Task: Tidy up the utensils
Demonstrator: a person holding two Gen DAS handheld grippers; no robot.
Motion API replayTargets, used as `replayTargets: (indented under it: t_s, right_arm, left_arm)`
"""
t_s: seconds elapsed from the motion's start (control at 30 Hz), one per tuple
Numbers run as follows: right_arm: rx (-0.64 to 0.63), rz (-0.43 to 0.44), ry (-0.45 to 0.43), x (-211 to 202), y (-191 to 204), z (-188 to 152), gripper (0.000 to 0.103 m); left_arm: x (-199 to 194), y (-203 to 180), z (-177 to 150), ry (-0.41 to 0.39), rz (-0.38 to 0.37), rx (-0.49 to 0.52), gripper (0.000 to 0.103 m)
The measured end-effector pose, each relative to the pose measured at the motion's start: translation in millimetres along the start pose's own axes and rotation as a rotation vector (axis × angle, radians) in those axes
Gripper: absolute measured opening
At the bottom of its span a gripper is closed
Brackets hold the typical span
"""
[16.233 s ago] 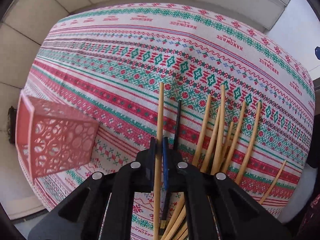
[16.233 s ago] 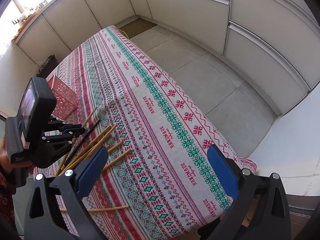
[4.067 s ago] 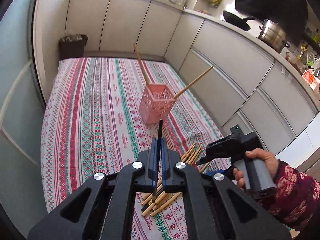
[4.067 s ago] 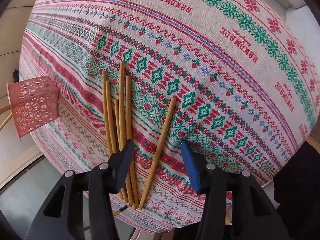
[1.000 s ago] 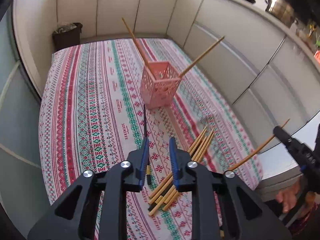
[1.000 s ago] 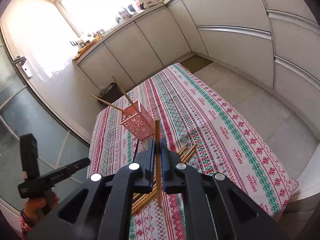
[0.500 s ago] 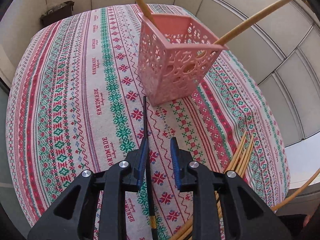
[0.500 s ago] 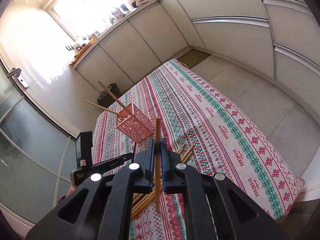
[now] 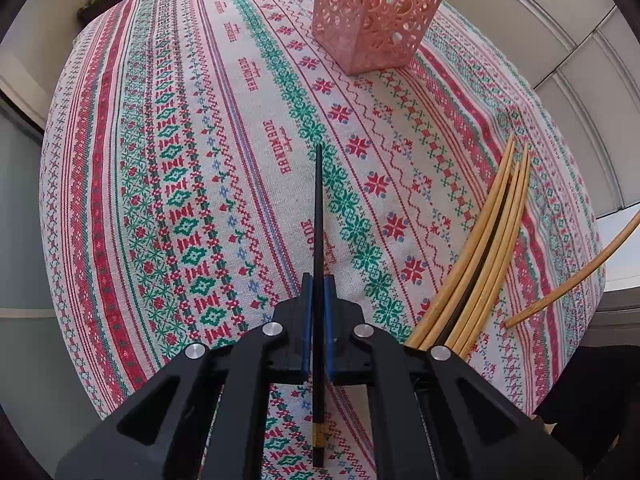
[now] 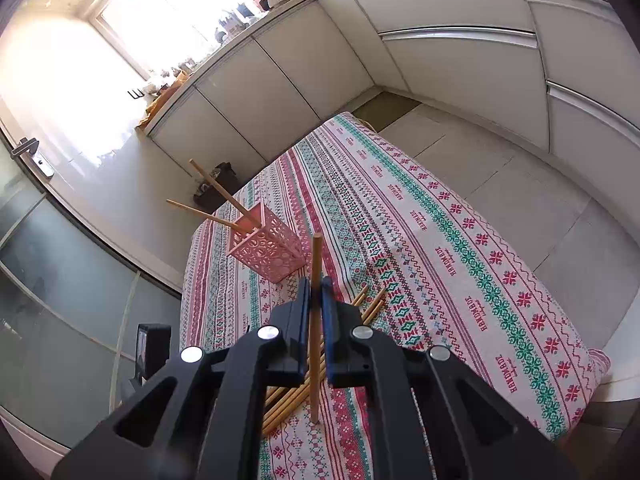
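Observation:
My left gripper [image 9: 317, 280] is shut on a black chopstick [image 9: 318, 216] that lies low over the patterned tablecloth [image 9: 200, 140]. The pink lattice holder [image 9: 372, 20] stands farther ahead with wooden sticks in it. A bundle of wooden chopsticks [image 9: 480, 248] lies to the right, with a dark one among them. My right gripper [image 10: 316, 288] is shut on a wooden chopstick [image 10: 316, 320], held high above the table. In the right wrist view the holder [image 10: 268, 252] has two wooden chopsticks [image 10: 224, 192] leaning out. The held wooden chopstick also shows in the left wrist view [image 9: 580, 272].
More wooden chopsticks [image 10: 372, 300] lie on the cloth under my right gripper. White cabinets [image 10: 460, 60] line the walls. A dark bin [image 10: 216, 188] stands on the floor past the table's far end. The left gripper's body [image 10: 152, 344] shows at the table's left edge.
My left gripper has closed on the black chopstick and dropped lower toward the cloth, away from the holder. My right gripper keeps its wooden chopstick and has barely moved.

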State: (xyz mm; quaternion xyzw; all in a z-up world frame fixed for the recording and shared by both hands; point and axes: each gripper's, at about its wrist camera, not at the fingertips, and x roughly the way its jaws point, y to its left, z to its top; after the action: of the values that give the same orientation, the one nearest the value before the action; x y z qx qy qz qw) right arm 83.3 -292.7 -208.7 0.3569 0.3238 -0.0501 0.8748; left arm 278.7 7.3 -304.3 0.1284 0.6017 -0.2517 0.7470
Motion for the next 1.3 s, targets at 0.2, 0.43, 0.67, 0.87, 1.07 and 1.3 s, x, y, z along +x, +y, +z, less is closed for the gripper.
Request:
replayTargets:
  t_s: [0.2,0.43,0.67,0.87,1.07,1.3]
  right_arm:
    - [-0.055,0.015,-0.018,-7.1,14.7,-1.5,0.006]
    - [-0.115,0.017,-0.059,-24.0,34.5,7.5,0.006]
    - [-0.218,0.032,-0.157,-55.2,74.4,47.9,0.006]
    - [-0.274,0.018,-0.220,-65.4,94.5,87.0,0.006]
    - [-0.275,0.008,-0.264,-55.3,97.3,126.1,0.006]
    - [-0.296,0.007,-0.309,-27.4,100.7,164.4,0.006]
  left_arm:
    - [-56.2,-1.4,-10.8,-0.274,-0.072,-0.037,0.004]
    - [-127.9,-43.7,-26.6,-0.653,-0.117,-0.024,0.004]
    - [-197.3,-69.3,-9.9,-0.934,-0.119,-0.048,0.004]
    - [-232.1,-71.7,40.8,-1.075,-0.137,-0.084,0.004]
    - [-214.5,-67.7,96.8,-1.117,-0.129,-0.112,0.004]
    - [-146.4,-59.5,137.4,-1.042,-0.063,-0.125,0.004]
